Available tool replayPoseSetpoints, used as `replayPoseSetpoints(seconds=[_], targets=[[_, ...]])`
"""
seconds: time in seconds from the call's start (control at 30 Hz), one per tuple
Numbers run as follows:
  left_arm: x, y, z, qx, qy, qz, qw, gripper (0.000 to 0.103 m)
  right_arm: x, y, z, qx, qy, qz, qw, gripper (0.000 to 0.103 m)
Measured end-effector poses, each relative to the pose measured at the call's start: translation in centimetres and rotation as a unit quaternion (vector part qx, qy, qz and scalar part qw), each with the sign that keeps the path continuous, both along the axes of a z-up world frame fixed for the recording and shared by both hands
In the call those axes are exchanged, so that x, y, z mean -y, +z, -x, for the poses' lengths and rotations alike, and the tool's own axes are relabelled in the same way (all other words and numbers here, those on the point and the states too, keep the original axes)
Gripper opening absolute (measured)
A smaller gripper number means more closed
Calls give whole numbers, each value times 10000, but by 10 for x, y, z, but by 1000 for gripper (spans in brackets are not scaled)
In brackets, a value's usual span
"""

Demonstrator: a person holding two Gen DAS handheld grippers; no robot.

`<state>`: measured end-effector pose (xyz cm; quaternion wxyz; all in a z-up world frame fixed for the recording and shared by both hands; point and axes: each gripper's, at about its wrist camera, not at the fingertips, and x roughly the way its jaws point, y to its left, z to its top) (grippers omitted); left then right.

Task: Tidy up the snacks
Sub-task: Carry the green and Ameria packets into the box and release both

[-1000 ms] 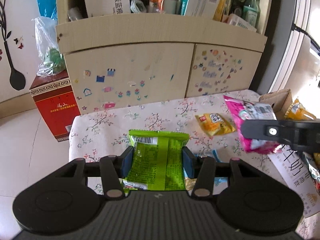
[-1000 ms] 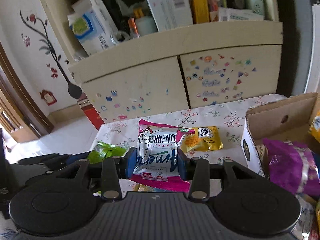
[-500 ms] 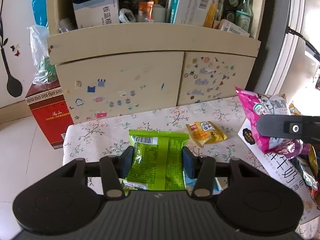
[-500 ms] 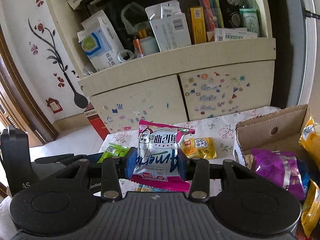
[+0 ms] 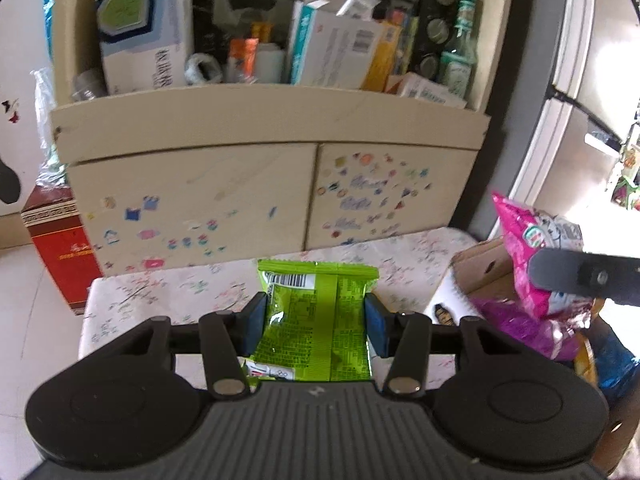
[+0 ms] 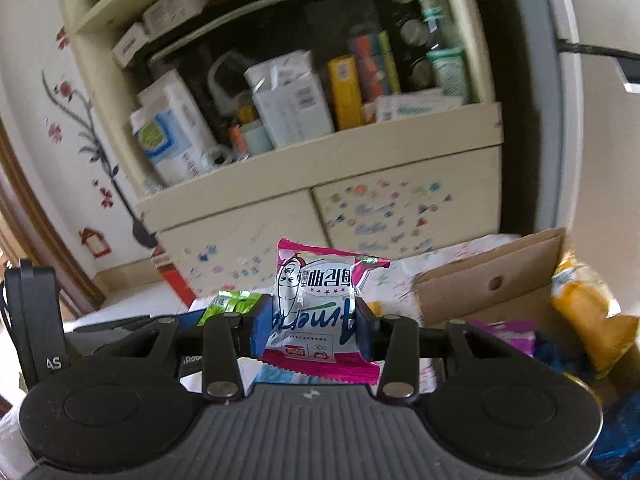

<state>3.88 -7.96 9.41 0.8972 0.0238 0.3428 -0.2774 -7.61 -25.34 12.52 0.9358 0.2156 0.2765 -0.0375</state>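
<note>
- Left gripper (image 5: 316,322): clamped across the width of a green snack packet (image 5: 316,320), one blue pad on each side edge; the packet is held clear of the flowered bench (image 5: 168,292), barcode end pointing away from the camera.
- Right gripper (image 6: 306,322): clamped on a pink-and-white snack packet (image 6: 316,312), held upright with its printed face toward the camera. In the left wrist view the same packet (image 5: 532,248) hangs above the cardboard box (image 5: 480,264) at the right end of the bench.
- Cardboard box (image 6: 492,284): open, already holding a purple packet (image 5: 520,328) and a yellow-orange packet (image 6: 588,308). Judged to be the collecting place for the snacks.
- Stage, as a judgement: both packets are lifted and in transit to the box; neither is released.
- Risk 1: each packet is a soft, air-filled pouch pinched only at its edges. A firm squeeze could burst it or crush the contents; a loose one could let the slick film slide out before it is over the box.
- Risk 2: the two grippers are near each other at the box end. Bringing both over the opening together could knock one against the other, or against the raised cardboard flap.
- Risk 3: the box looks partly full. A packet let go near the rim could land on the heap and slide off onto the bench or floor.
- The right wrist view is blurred, so the exact gap between packet and box cannot be told.
</note>
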Motion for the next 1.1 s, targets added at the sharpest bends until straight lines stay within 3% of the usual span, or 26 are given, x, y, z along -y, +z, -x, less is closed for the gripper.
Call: replayPoseSetpoints(seconds=[0.27, 0.57, 1.1], targets=[[29, 9, 12, 54, -367, 193, 9991, 50, 41, 13, 27, 226, -687, -40, 9974, 48], [65, 16, 32, 50, -1006, 402, 9941, 50, 72, 14, 51, 165, -1382, -162, 9901, 48], [129, 1, 84, -445, -2318, 710, 9691, 50, 107, -7, 76, -485, -2433, -617, 9668, 49]])
